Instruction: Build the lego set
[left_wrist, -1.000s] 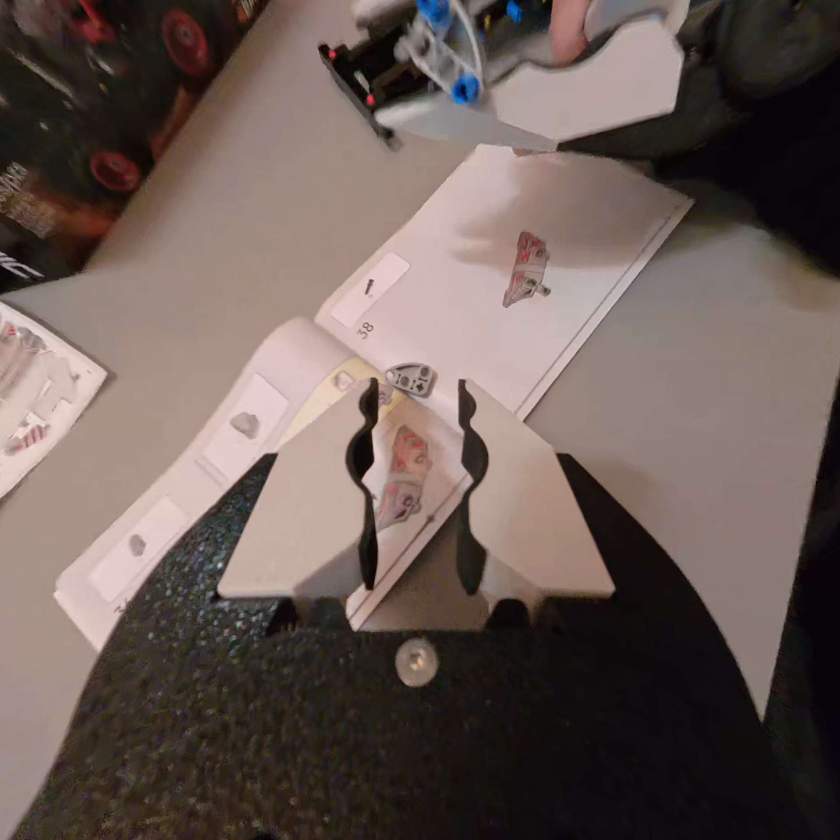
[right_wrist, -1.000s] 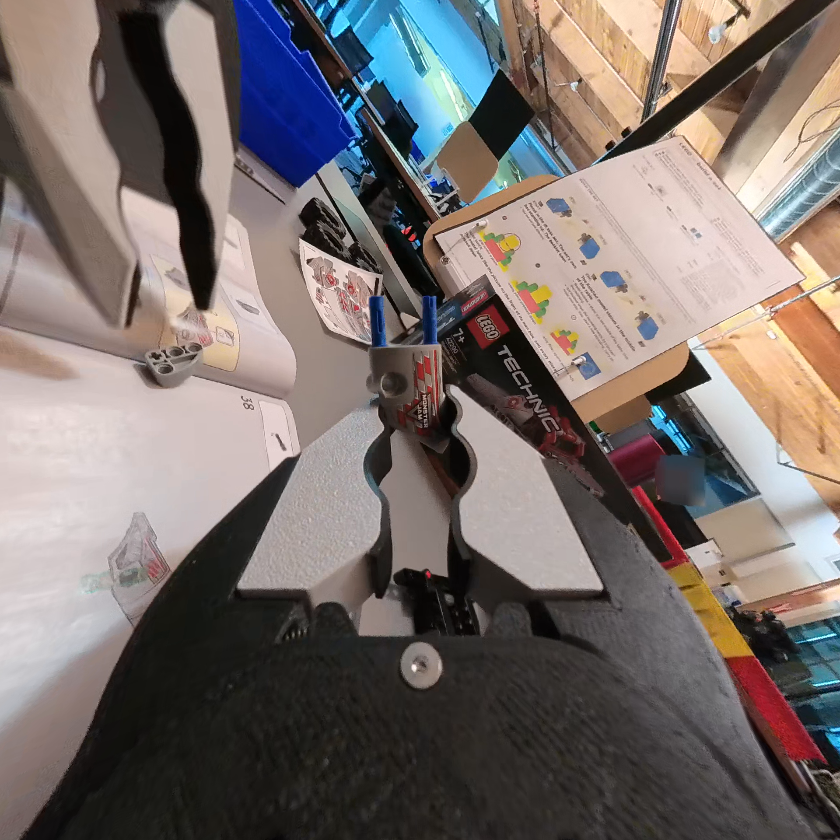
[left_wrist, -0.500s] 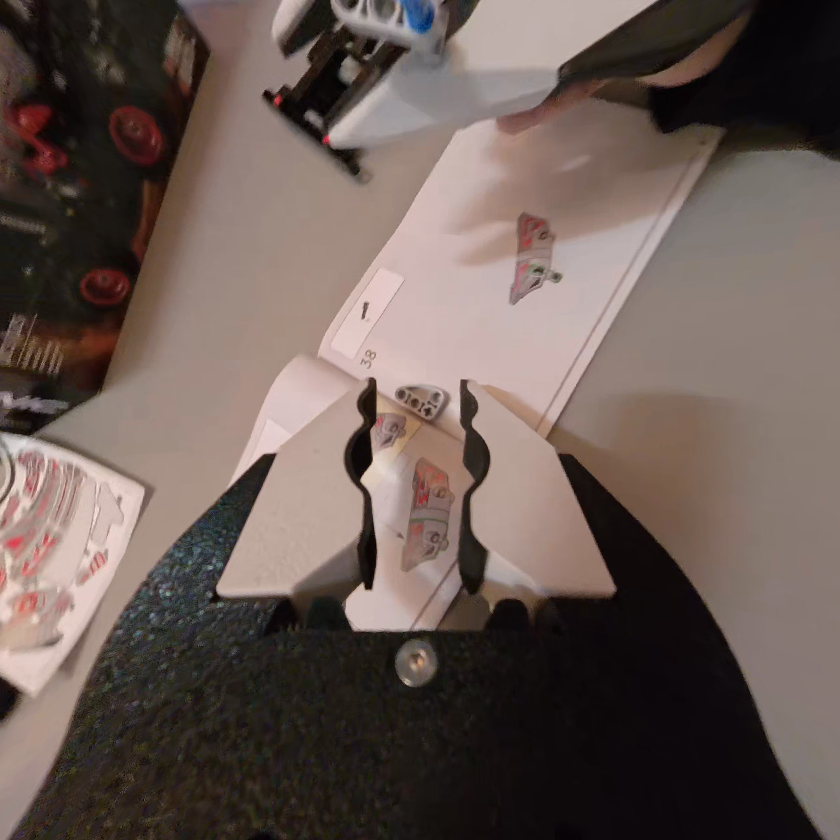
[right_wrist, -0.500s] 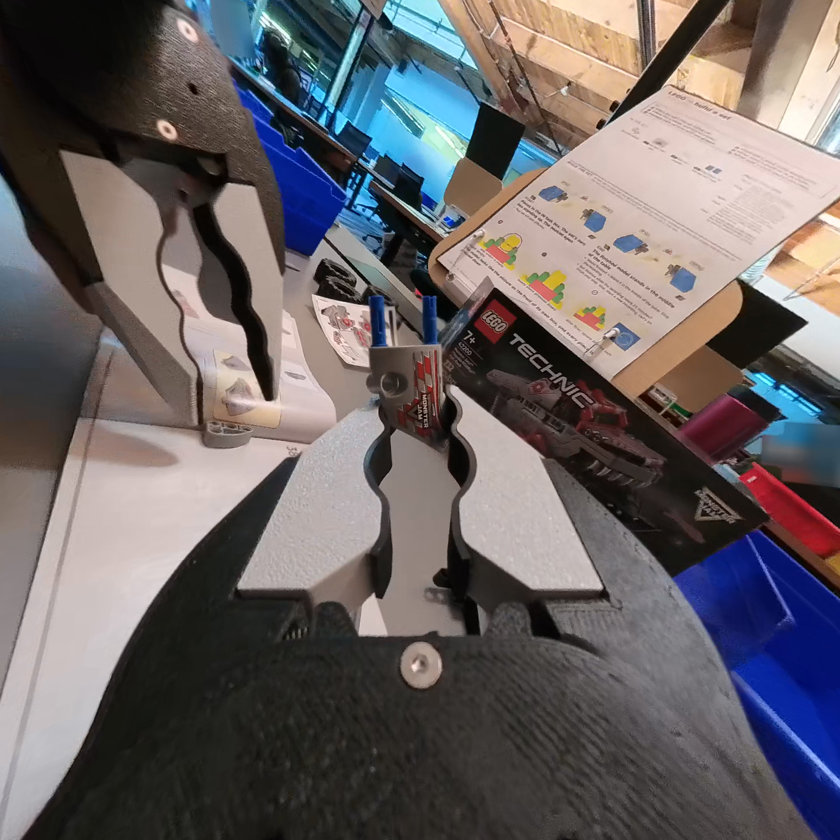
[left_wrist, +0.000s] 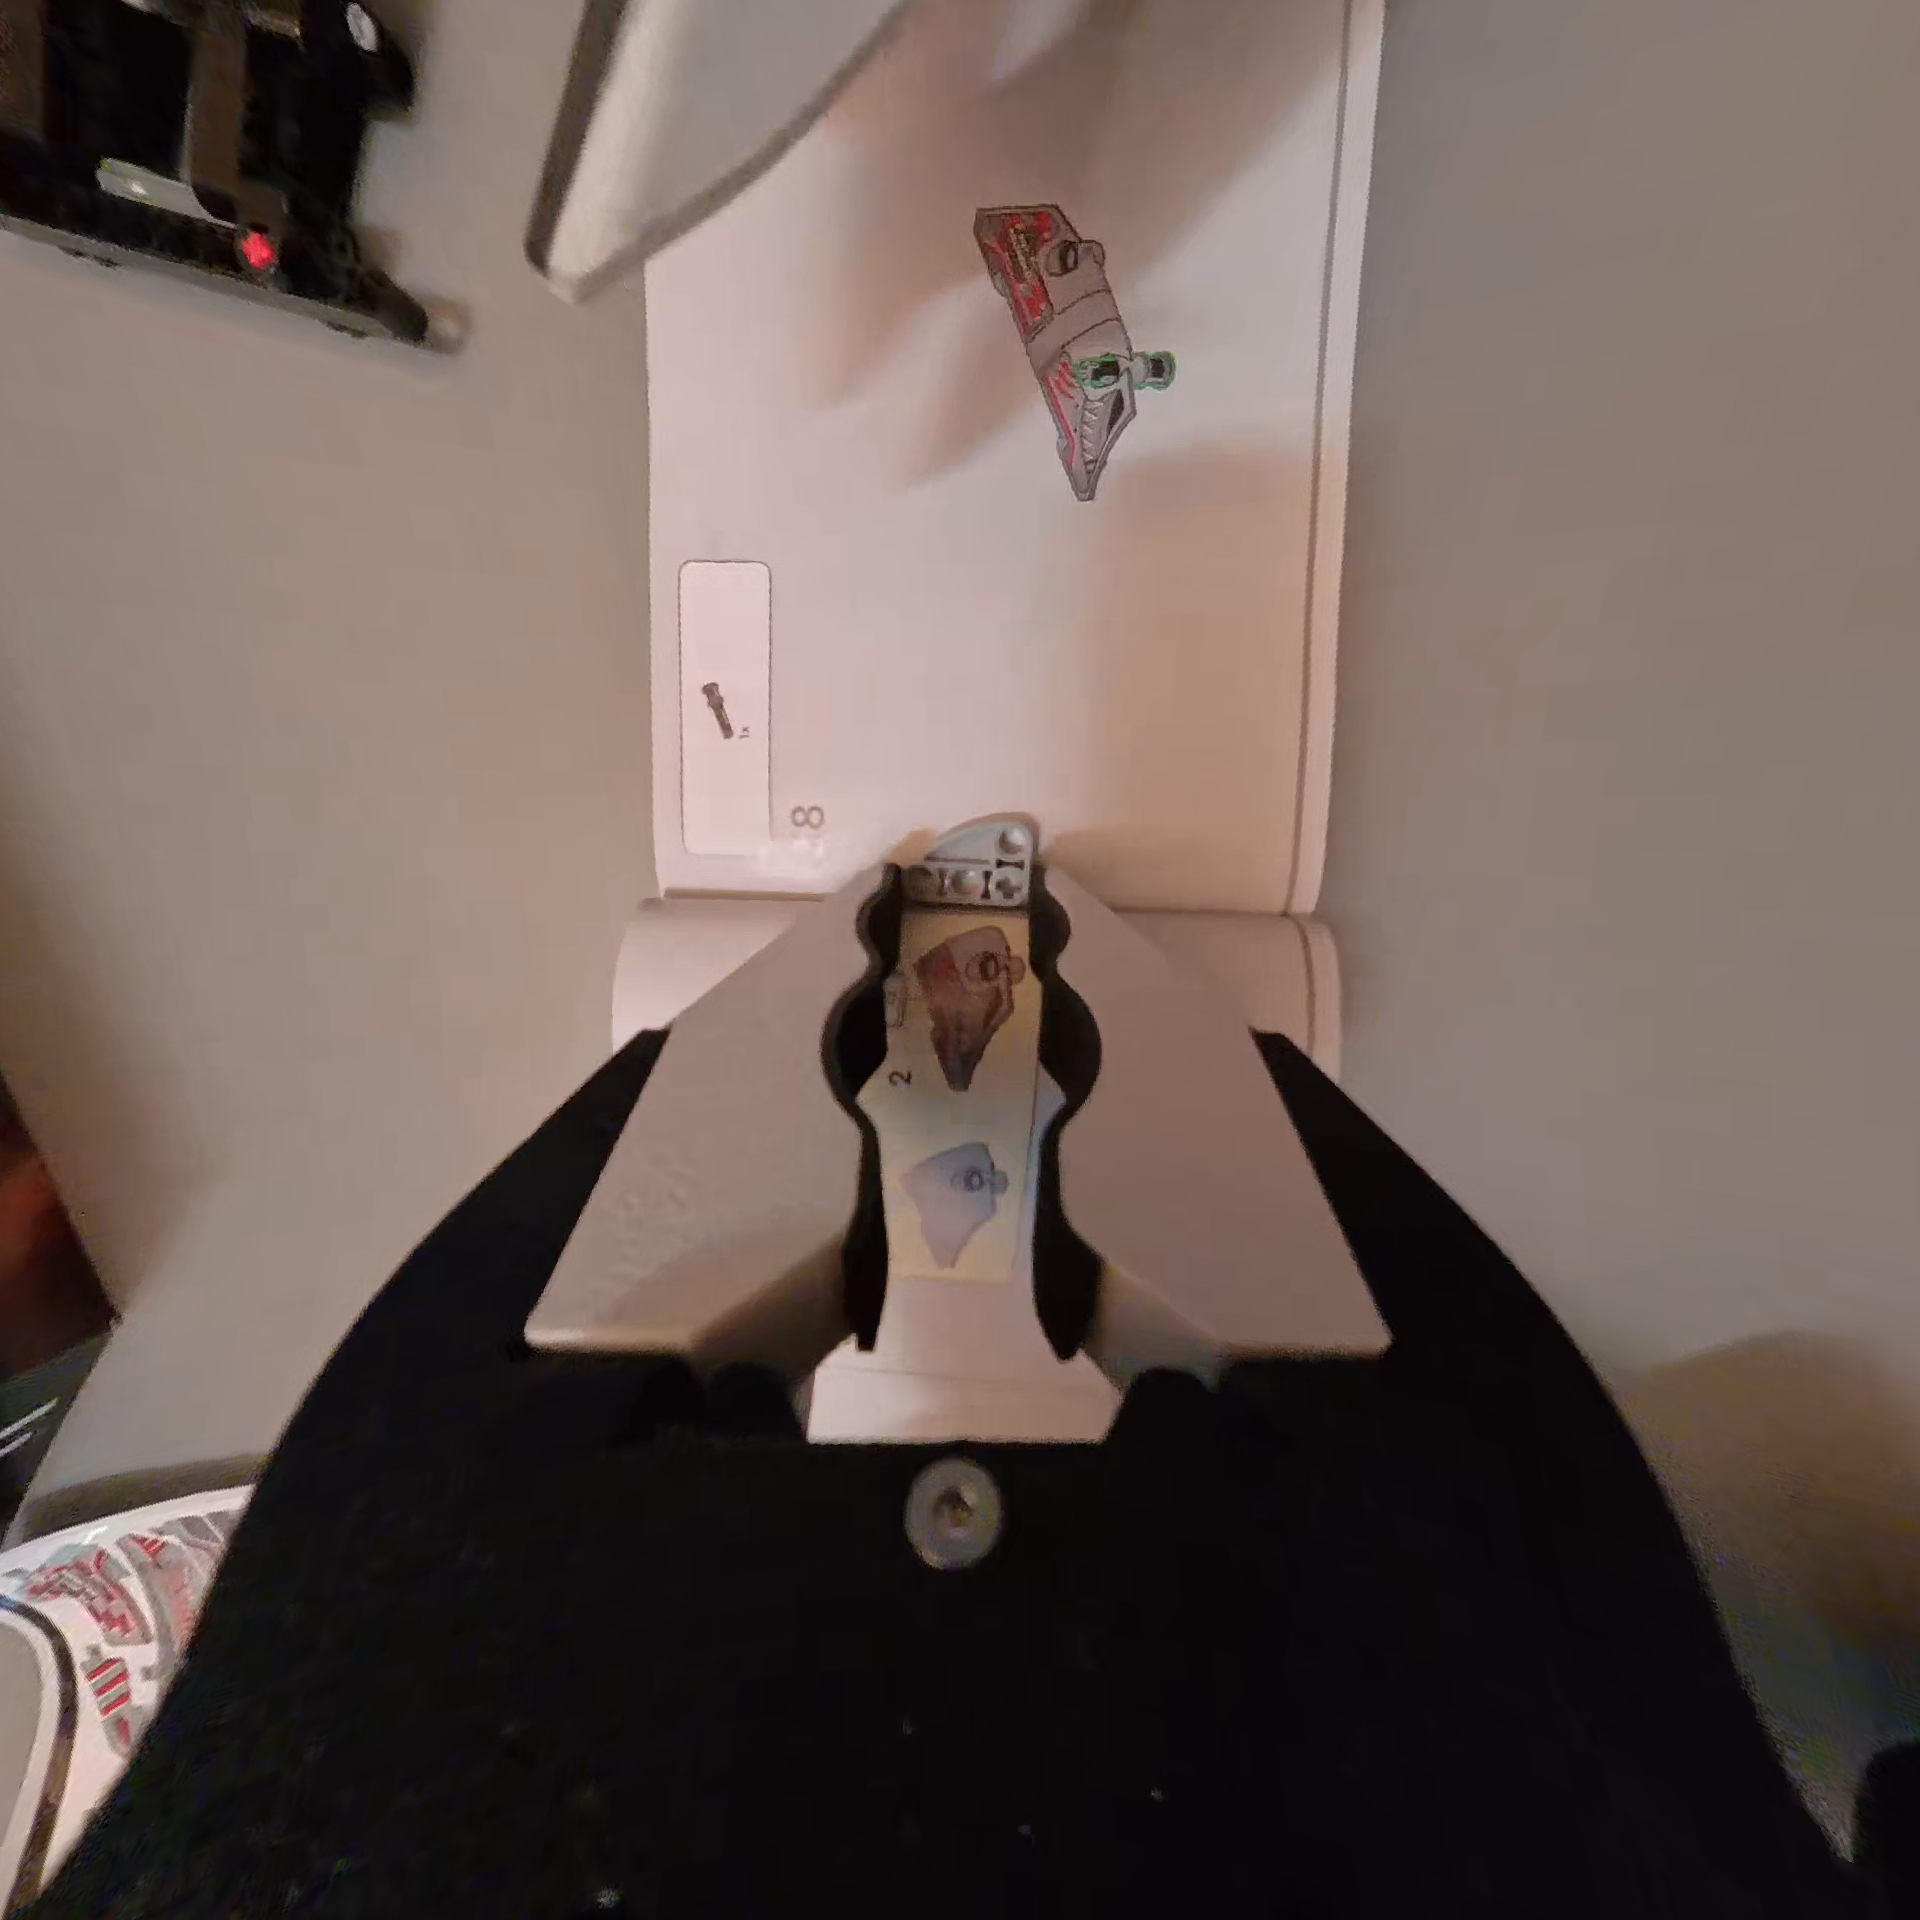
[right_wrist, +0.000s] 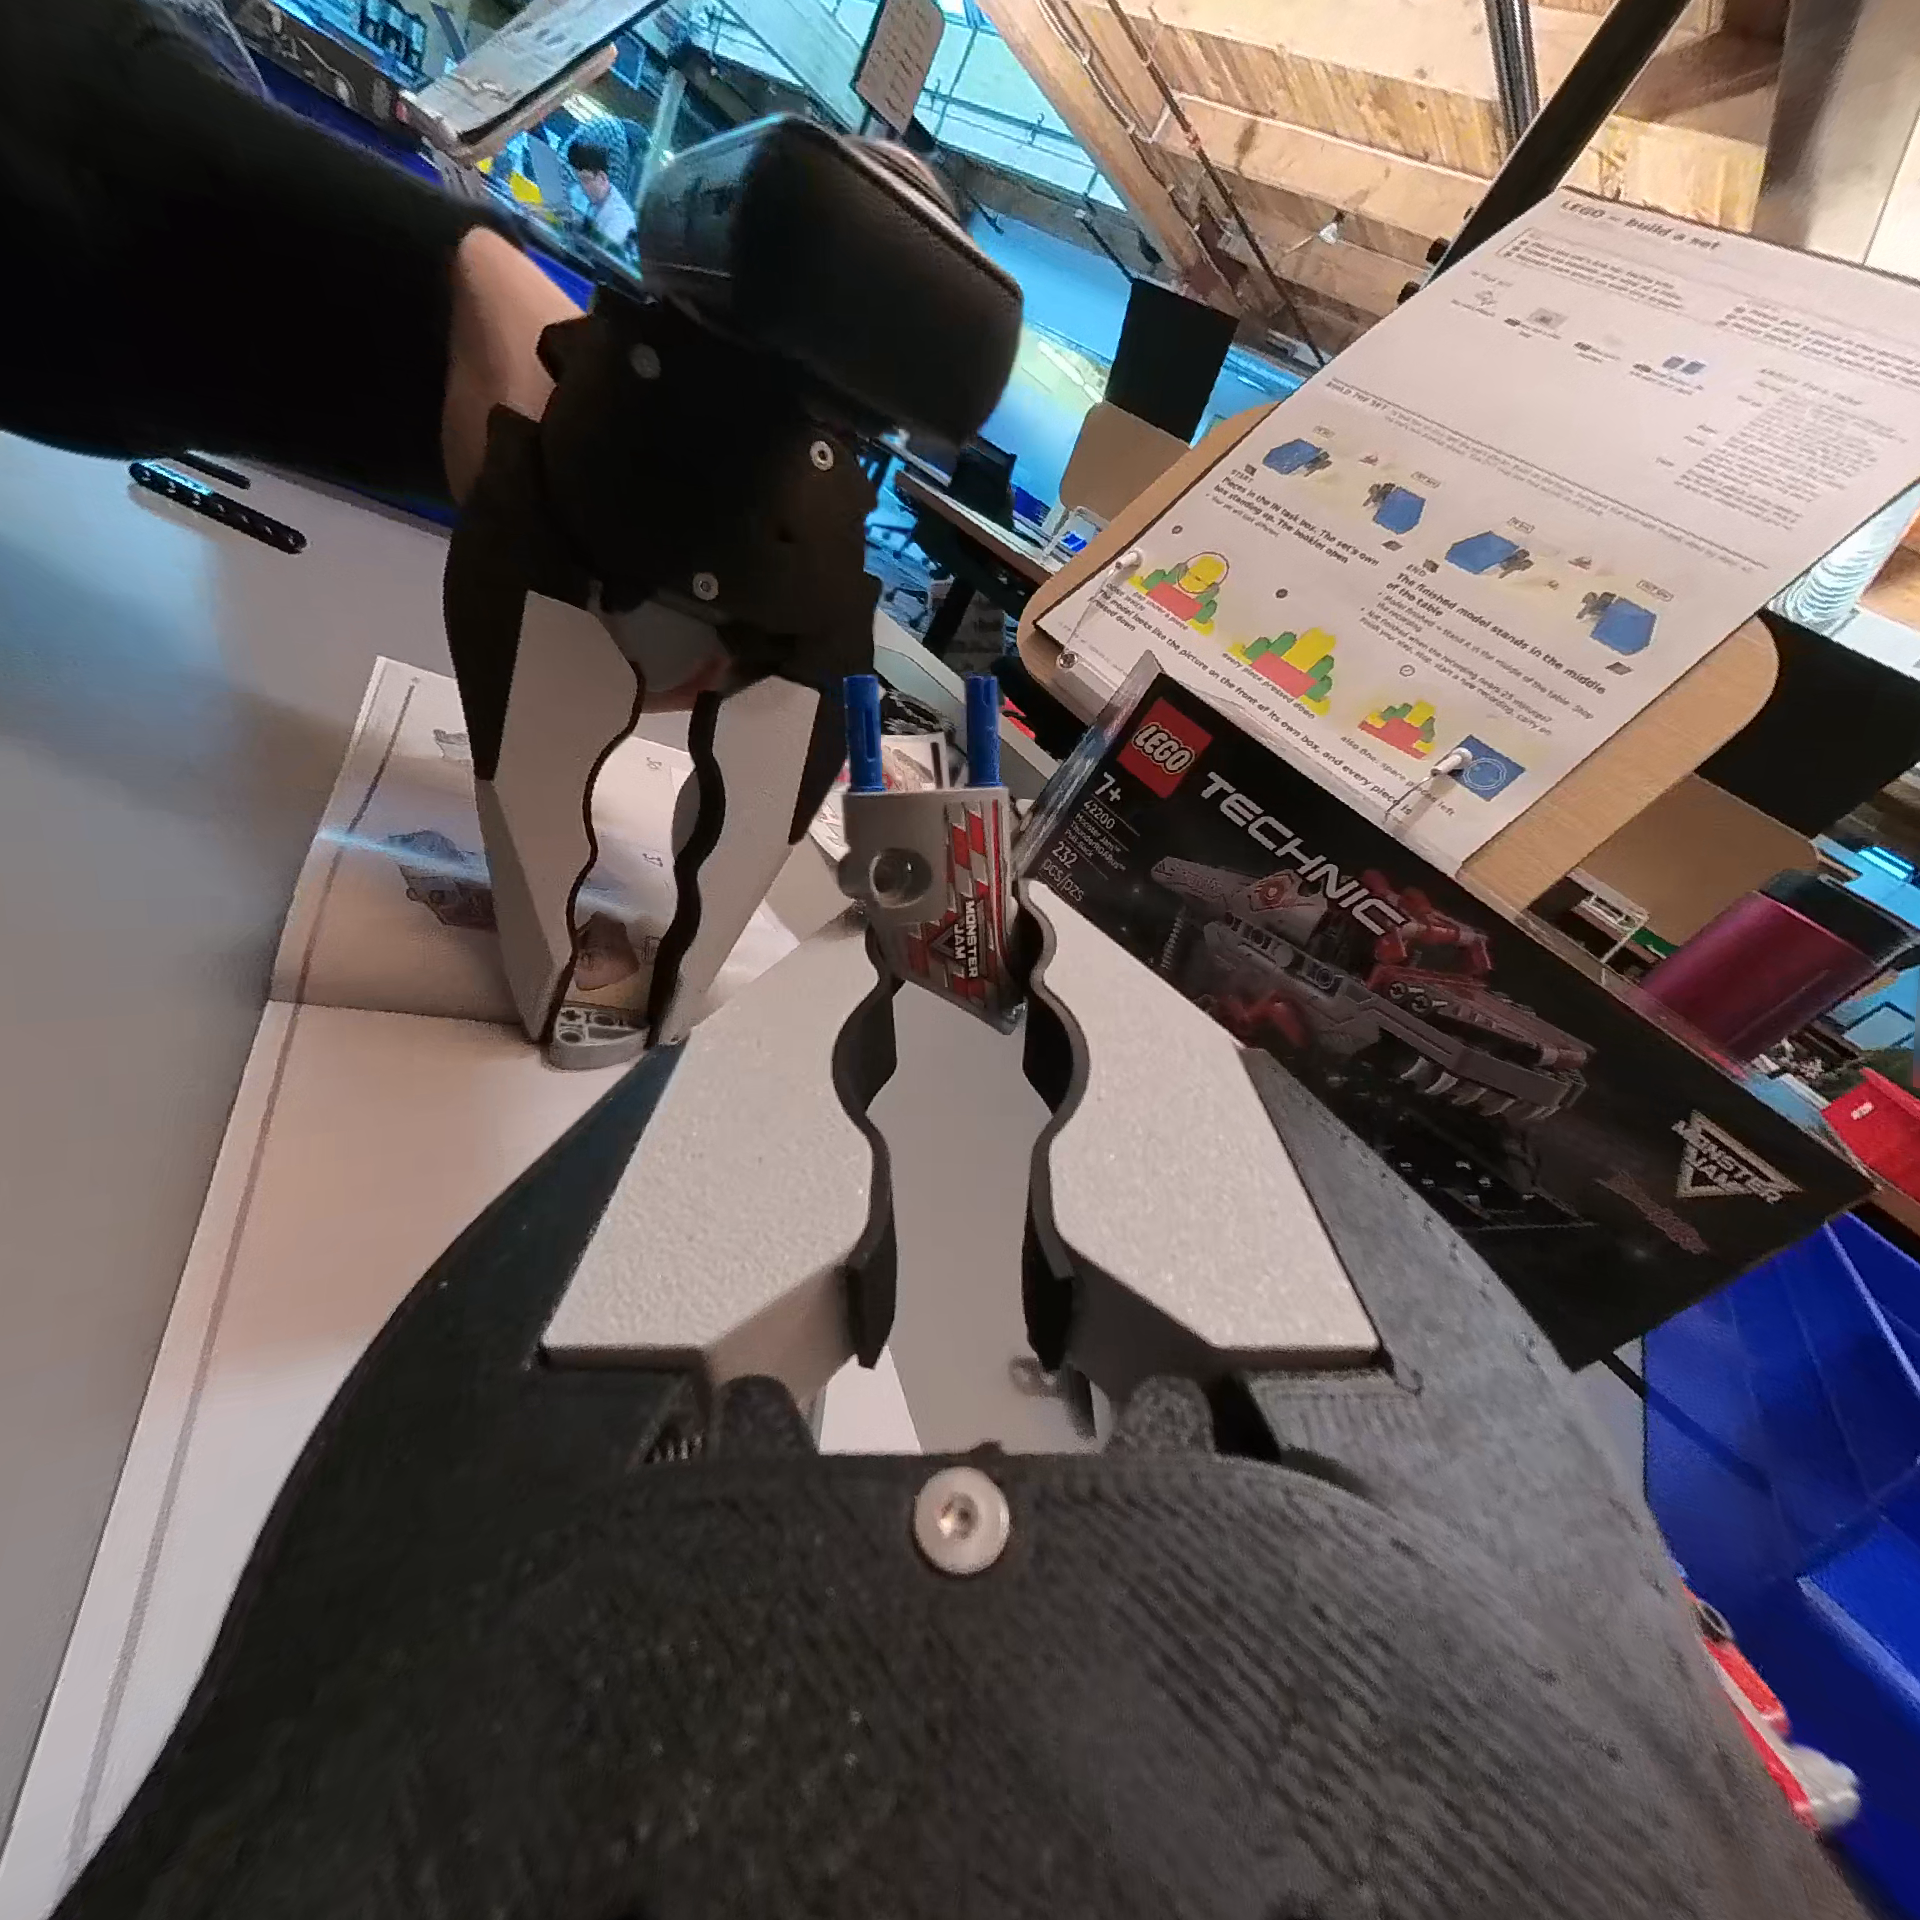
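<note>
A small grey angled lego beam (left_wrist: 971, 868) lies on the open instruction booklet (left_wrist: 987, 623). My left gripper (left_wrist: 966, 883) is open, pointing down, with its fingertips on either side of the beam; the right wrist view shows the same, with the beam (right_wrist: 592, 1034) between the tips. My right gripper (right_wrist: 956, 966) is shut on a grey panel with a red and white sticker (right_wrist: 935, 894). Two blue pins (right_wrist: 868, 743) stick up from the panel. It hovers just right of the left gripper (right_wrist: 608, 1023).
A black lego chassis part (left_wrist: 208, 187) is at the top left, and a sticker sheet (left_wrist: 83, 1621) at the lower left. The set's box (right_wrist: 1403, 987), an instruction board (right_wrist: 1507, 520) and blue bins (right_wrist: 1766, 1455) stand to the right. A black beam (right_wrist: 218, 509) lies far left. Left tips to right tips: about 12 centimeters.
My left gripper has come down over the small grey beam, so its tips now straddle it. The right gripper has swung round, still holding the panel.
</note>
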